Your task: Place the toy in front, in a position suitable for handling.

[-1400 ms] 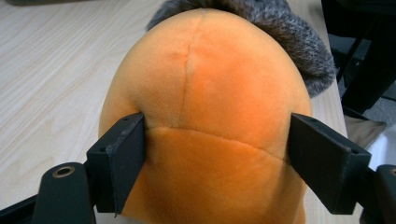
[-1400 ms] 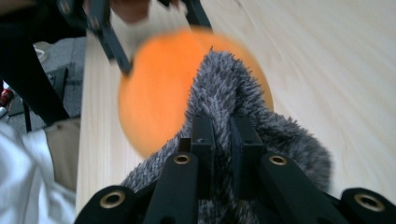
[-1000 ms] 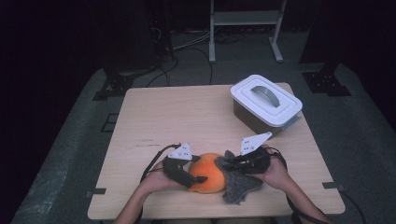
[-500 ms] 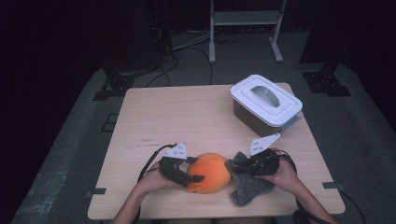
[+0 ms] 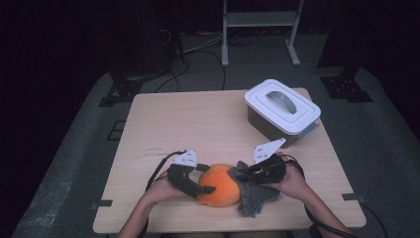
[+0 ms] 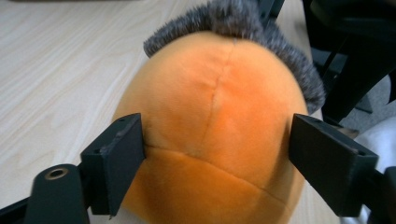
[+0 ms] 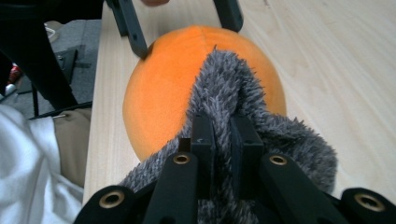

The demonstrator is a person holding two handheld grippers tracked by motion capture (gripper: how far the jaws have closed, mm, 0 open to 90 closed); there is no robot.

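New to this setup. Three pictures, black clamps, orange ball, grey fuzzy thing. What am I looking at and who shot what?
No robot arm here: a person at a wooden table holds a two-jaw tool in each hand. The high view comes from a fixed camera above the table. The other two cameras ride on the tools and look along their black jaws.

The left tool straddles an orange plush ball; its jaws have just been opening, and whether the pads still press on the plush is hard to tell. The right tool is shut on a grey fuzzy cloth that drapes against the ball. Farther back stands a white lidded box with a grey handle.
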